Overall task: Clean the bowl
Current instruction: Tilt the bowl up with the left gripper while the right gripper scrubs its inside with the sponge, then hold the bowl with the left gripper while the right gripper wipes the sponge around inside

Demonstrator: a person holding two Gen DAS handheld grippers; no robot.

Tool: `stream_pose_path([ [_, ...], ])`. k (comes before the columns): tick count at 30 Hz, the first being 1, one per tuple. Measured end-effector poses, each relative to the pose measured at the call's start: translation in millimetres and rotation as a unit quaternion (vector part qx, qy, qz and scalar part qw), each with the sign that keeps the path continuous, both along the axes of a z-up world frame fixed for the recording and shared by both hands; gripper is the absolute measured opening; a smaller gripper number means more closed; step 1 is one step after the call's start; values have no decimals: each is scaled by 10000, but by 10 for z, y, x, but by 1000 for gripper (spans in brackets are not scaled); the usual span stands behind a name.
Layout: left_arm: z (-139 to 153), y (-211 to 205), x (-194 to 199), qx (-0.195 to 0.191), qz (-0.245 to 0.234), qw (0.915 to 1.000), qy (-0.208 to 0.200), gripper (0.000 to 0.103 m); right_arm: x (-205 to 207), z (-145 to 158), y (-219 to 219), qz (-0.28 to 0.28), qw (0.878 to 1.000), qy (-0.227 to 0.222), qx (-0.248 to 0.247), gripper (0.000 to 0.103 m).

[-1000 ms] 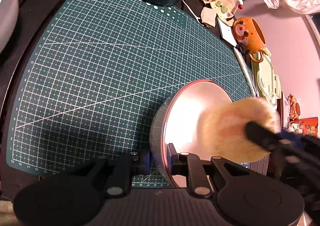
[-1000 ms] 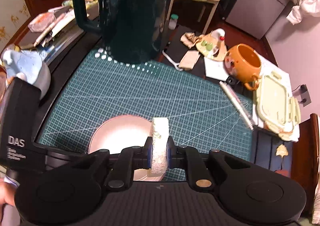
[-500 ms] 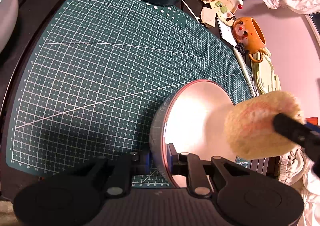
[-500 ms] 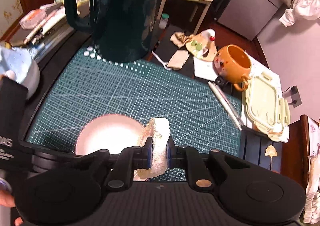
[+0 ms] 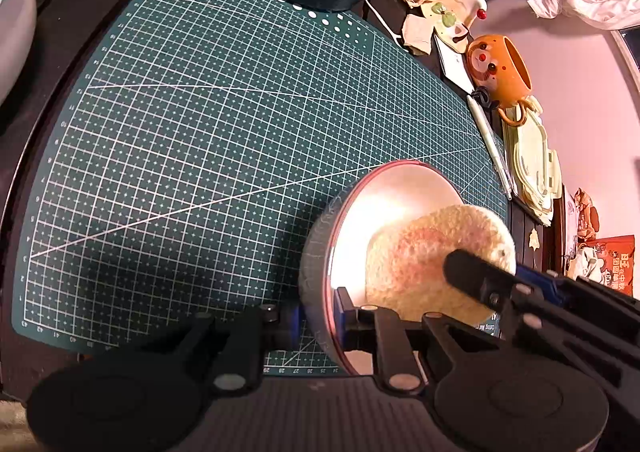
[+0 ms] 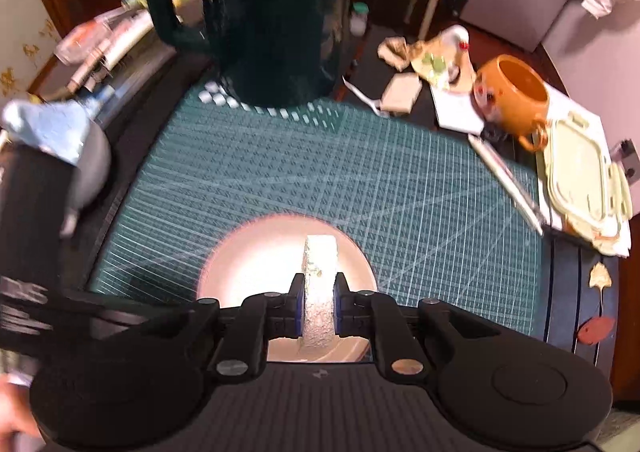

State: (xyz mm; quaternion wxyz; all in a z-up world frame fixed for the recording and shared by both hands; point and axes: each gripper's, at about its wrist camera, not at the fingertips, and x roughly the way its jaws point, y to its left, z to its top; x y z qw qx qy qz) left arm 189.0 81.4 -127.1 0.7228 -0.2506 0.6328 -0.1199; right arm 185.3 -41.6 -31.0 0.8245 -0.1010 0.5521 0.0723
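Note:
A pale, pink-rimmed bowl (image 5: 396, 203) stands tilted on the green cutting mat, and my left gripper (image 5: 318, 316) is shut on its near rim. A round yellowish sponge (image 5: 424, 252) sits inside the bowl against its inner wall, with my right gripper shut on it; a black finger (image 5: 476, 276) of that gripper reaches in from the right. From the right wrist the sponge (image 6: 319, 292) shows edge-on between the pads of my right gripper (image 6: 318, 304), over the bowl's bright inside (image 6: 256, 264).
A tall dark green jug (image 6: 272, 11) stands at the mat's far edge. Right of the mat lie a pen (image 6: 508, 179), an orange mug (image 6: 512, 99) and a pale green lidded box (image 6: 584, 179). A grey rounded object (image 6: 68, 155) sits at the left.
The sponge in my right gripper lifted off to the bowl's right edge half a second ago and has now come back down into the bowl. My left gripper and the bowl have stayed put.

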Motion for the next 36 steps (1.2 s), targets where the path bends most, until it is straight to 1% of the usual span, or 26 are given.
stream_pose_path([
  [5,-5,-3,24,6,-5,10000,4,16,0,56,-97,-72,9996,-77,-274,12],
  [9,-9,-5,43,11,-8,10000,7,16,-13,164,-144,-47,9993,-138,-344,12],
  [14,-33,-53,57,10,14,10000,9,16,-59,369,-142,35,9985,-300,-467,12],
  [18,-49,-40,50,8,34,10000,3,16,-69,545,-150,85,9984,-420,-373,12],
  [21,-5,-43,15,-9,60,10000,10,16,-67,651,-139,87,9991,-406,-128,12],
  [23,7,-44,5,-21,69,10000,15,16,-57,659,-100,114,9993,-364,-27,12],
  [27,24,-67,-17,-20,84,10000,16,16,-32,539,-11,135,9995,-281,33,12],
  [30,43,-60,-32,-22,83,10000,15,17,-9,356,34,122,9997,-139,175,12],
  [32,61,-59,-39,-19,77,10000,13,17,8,203,52,70,9999,-27,153,12],
  [36,78,-63,-42,-16,77,10000,13,16,25,25,1,-82,9999,52,49,12],
])
